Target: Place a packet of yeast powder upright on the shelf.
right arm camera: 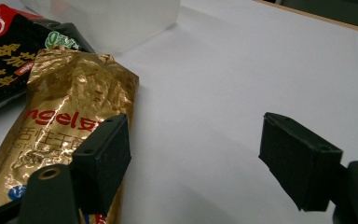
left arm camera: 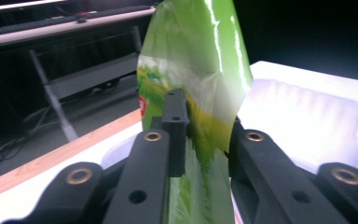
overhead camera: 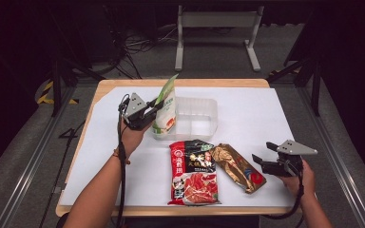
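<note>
A green and white pouch (overhead camera: 165, 107) (left arm camera: 196, 70) stands upright in the left end of a clear plastic bin (overhead camera: 199, 116) (left arm camera: 307, 112). My left gripper (overhead camera: 154, 110) (left arm camera: 205, 135) reaches it from the left, its jaws a little apart with the pouch's lower part between them; the pads do not clearly press on it. My right gripper (overhead camera: 258, 159) (right arm camera: 191, 154) hovers open over bare white table at the right, nothing between its jaws. Just to its left lies a gold foil pouch (overhead camera: 240, 166) (right arm camera: 70, 102).
A red and black food packet (overhead camera: 193, 173) (right arm camera: 4, 60) lies flat in front of the bin, touching the gold pouch. A white sheet (overhead camera: 247, 109) covers the wooden table. A metal stand (overhead camera: 216, 21) and cables sit on the floor beyond the far edge.
</note>
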`<state>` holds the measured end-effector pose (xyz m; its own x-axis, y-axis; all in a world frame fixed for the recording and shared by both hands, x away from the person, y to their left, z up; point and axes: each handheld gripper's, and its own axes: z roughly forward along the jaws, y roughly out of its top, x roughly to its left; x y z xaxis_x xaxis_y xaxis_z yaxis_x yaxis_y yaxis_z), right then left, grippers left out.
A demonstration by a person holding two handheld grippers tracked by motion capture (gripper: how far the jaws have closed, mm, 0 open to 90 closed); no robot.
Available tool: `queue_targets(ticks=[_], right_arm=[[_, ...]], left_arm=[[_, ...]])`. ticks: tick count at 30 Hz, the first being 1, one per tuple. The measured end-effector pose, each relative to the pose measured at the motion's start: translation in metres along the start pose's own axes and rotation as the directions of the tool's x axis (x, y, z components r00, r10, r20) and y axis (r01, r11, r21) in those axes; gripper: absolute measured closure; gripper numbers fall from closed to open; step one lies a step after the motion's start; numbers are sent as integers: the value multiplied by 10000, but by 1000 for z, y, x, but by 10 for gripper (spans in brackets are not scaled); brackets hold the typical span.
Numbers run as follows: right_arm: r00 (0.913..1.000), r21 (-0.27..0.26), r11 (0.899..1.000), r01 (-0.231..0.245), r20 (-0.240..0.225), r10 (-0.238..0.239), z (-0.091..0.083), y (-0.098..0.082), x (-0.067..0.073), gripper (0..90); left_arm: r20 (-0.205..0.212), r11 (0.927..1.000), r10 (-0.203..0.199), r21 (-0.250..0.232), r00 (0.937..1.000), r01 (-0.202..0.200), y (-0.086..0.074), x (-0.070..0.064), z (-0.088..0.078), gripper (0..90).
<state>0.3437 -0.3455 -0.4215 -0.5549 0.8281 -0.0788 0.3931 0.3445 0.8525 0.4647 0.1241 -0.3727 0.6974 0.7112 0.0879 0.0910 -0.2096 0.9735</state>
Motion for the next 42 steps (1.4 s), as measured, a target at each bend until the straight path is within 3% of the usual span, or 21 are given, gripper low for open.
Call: queue_targets(ticks=[5,11,17,21,26,28,34,35,38,41,42], right_arm=[[10000,58,10000,68,63,-69,0,0,1,252],[9999,84,9999,88,86,-89,0,0,1,252],[9998,144,9998,155,142,-157,0,0,2,252],[9997,190,9996,205,150,-208,1,0,2,252],[9996,184,9995,250,104,-252,0,0,3,251],[9997,202,9995,255,54,-256,0,0,4,251],[9991,210,9994,265,-344,-258,0,4,8,251],[9980,169,9997,168,-612,-158,-1,7,10,251],[9952,271,9996,99,-973,-73,1,9,12,236],[9926,451,9988,166,-1207,-110,3,11,16,220],[9925,471,9987,216,-1212,-157,3,11,17,220]], left_arm=[[548,9995,-41,-301,9985,57,4,3,-17,690],[998,9997,133,-196,9949,-114,5,-1,-37,575],[1500,9985,292,417,9883,-358,-4,-8,-51,473],[1688,9914,336,1189,9851,-542,-14,-10,-54,391],[1627,9824,465,1713,9856,-747,-28,-15,-62,274],[1785,9794,500,1840,9827,-833,-34,-16,-65,254],[2062,9718,238,2250,9782,-711,-51,-21,-76,216],[1880,9739,-23,2234,9822,-405,-59,-22,-82,152],[1853,9689,-179,2459,9825,-287,-69,-25,-88,97],[2000,9690,-691,2462,9774,182,-74,-27,-90,105],[2251,9676,-824,2515,9708,238,-74,-28,-89,126]])
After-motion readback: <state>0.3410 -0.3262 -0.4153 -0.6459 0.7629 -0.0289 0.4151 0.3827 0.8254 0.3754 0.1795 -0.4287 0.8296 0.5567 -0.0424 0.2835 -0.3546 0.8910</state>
